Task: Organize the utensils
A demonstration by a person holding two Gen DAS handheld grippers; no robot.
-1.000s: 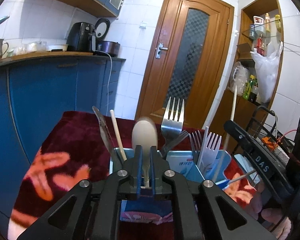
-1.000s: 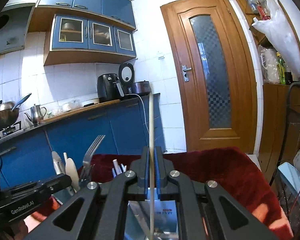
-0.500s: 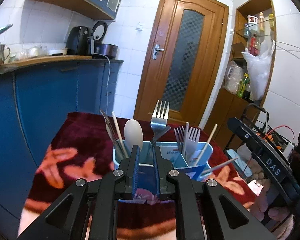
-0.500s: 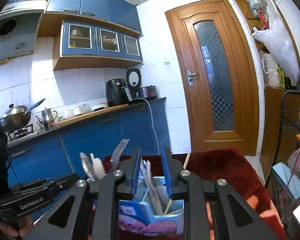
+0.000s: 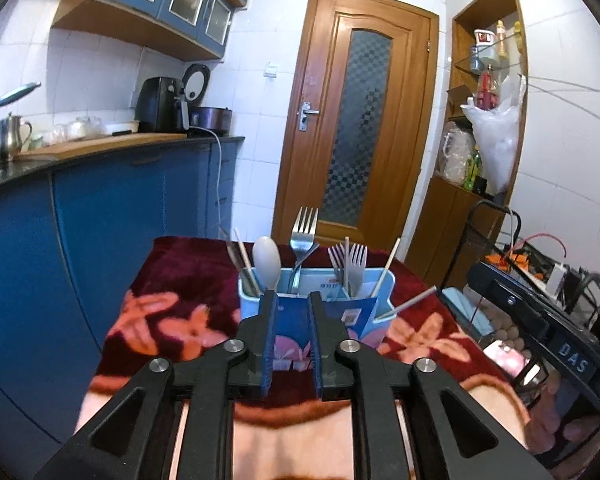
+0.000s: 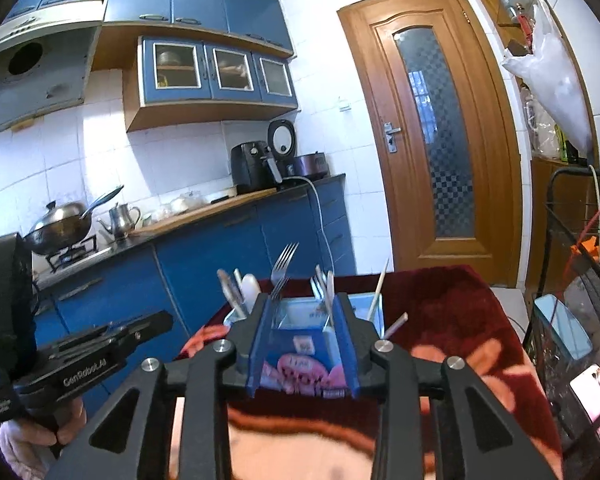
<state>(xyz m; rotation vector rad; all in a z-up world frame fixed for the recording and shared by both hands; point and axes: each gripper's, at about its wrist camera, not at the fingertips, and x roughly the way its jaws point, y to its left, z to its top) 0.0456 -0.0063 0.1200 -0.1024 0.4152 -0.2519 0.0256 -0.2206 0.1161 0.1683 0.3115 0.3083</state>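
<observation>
A light blue utensil holder (image 5: 382, 282) stands on a dark red flowered cloth (image 5: 172, 280). It holds a white spoon (image 5: 267, 262), a steel fork (image 5: 302, 232), more forks (image 5: 354, 258) and chopsticks (image 5: 386, 267). My left gripper (image 5: 292, 308) is open and empty, just in front of the holder. The holder also shows in the right wrist view (image 6: 366, 306), with the fork (image 6: 283, 260) and a chopstick (image 6: 378, 290) upright in it. My right gripper (image 6: 302, 308) is open and empty, in front of the holder. The left gripper's body (image 6: 88, 356) shows at the left.
Blue kitchen cabinets (image 5: 112, 208) with a worktop run along the left. A wooden door (image 5: 356, 120) is behind the table. A wire rack (image 5: 540, 280) with clutter stands to the right. A wok (image 6: 58, 226) and a kettle (image 6: 122, 216) sit on the counter.
My left gripper let go of the spoon and my right let go of the chopstick, both now in the holder. Both grippers opened and drew back from the holder.
</observation>
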